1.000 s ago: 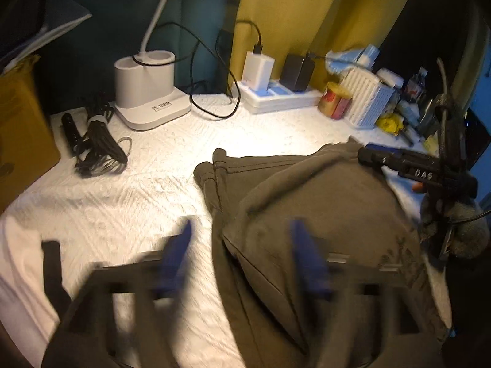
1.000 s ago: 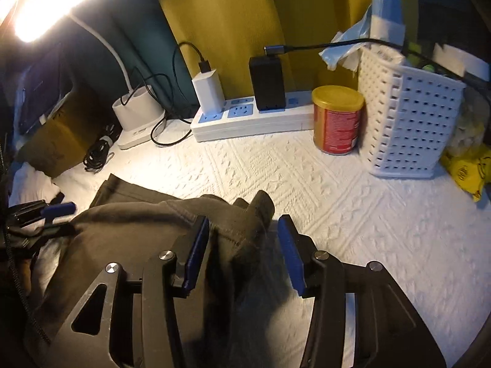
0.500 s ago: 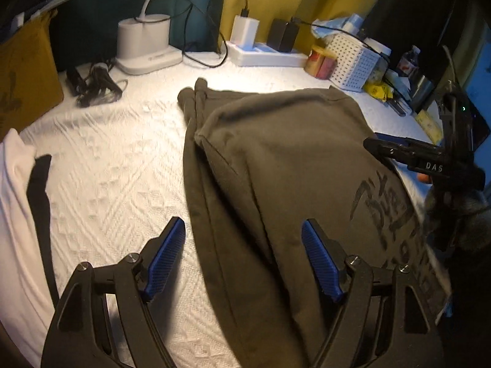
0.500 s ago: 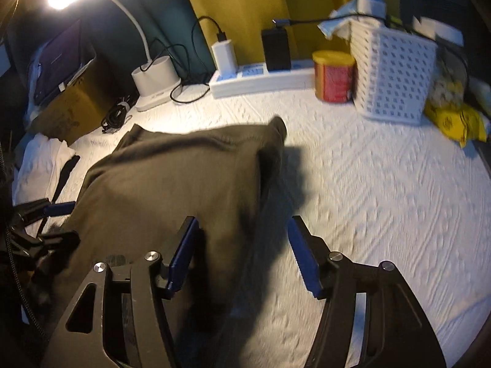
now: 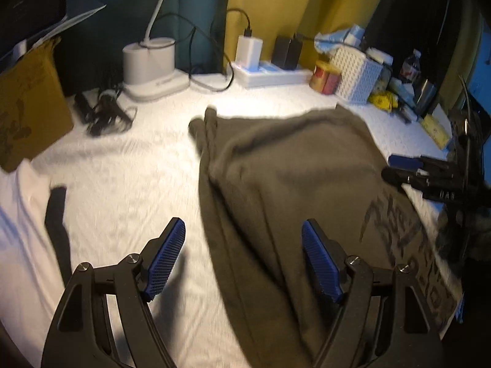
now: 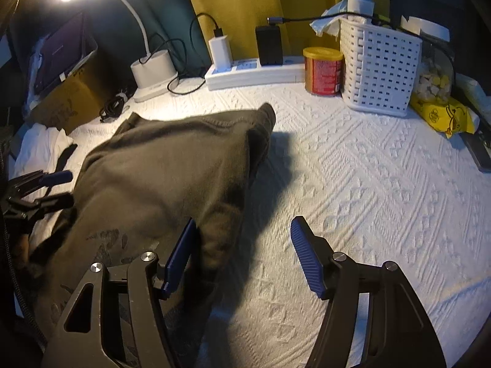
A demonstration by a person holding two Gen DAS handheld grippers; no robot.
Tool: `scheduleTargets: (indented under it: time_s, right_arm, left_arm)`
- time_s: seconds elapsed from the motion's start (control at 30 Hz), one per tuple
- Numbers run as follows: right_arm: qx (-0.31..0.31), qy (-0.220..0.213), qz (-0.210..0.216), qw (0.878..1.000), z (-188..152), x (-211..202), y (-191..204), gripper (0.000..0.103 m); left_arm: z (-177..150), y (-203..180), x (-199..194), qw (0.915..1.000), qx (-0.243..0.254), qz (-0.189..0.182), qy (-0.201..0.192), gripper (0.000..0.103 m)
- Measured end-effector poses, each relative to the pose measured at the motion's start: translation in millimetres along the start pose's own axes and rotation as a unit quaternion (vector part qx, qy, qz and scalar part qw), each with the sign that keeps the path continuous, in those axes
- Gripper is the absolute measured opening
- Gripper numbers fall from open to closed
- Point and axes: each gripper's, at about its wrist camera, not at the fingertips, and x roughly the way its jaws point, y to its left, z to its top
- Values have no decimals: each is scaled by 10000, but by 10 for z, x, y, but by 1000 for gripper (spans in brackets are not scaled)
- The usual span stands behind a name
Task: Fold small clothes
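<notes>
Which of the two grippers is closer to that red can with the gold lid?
The right gripper, at the olive garment's edge on the can's side. The left gripper sits at the garment's opposite edge, with the cloth between it and the can.

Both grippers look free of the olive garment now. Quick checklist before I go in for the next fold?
1. Left gripper empty, jaws wide: ok.
2. Right gripper clear of cloth: ok, jaws opening, nothing pinched.
3. Olive garment lying flat on the white cover: not ok, edges bunched.
4. White garment clear of the olive one: ok.
5. Basket and can clear of fold area: ok.
</notes>
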Motion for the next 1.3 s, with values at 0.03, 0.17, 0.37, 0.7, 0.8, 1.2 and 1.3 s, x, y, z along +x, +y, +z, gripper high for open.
scheduleTargets:
  time_s: [0.03,0.17,0.37,0.7,0.8,1.2,1.3]
  right_arm:
    - [17,-23,19,10000,25,-4,-7,68]
    - [96,-58,130,9999,121,14,-47,69]
    - [226,-40,355,9991,285,162,-101,75]
    - [11,109,575,9983,503,487,-12,75]
    - [-53,125,503,9986,527,523,40,75]
    - [-539,121,355,9978,498,578,280,49]
    - [-600,126,398,9973,490,576,305,40]
  left_arm:
    - [38,1,23,10000,2,-20,-19,78]
    - [200,-11,165,9999,17,-101,-53,78]
    - [323,3,379,9999,141,-7,4,78]
    - [420,39,568,9993,232,-271,109,80]
    - [430,12,581,9991,259,-329,98,80]
    - [419,-243,658,9968,718,-283,203,79]
    - [410,-316,669,9963,785,-279,204,74]
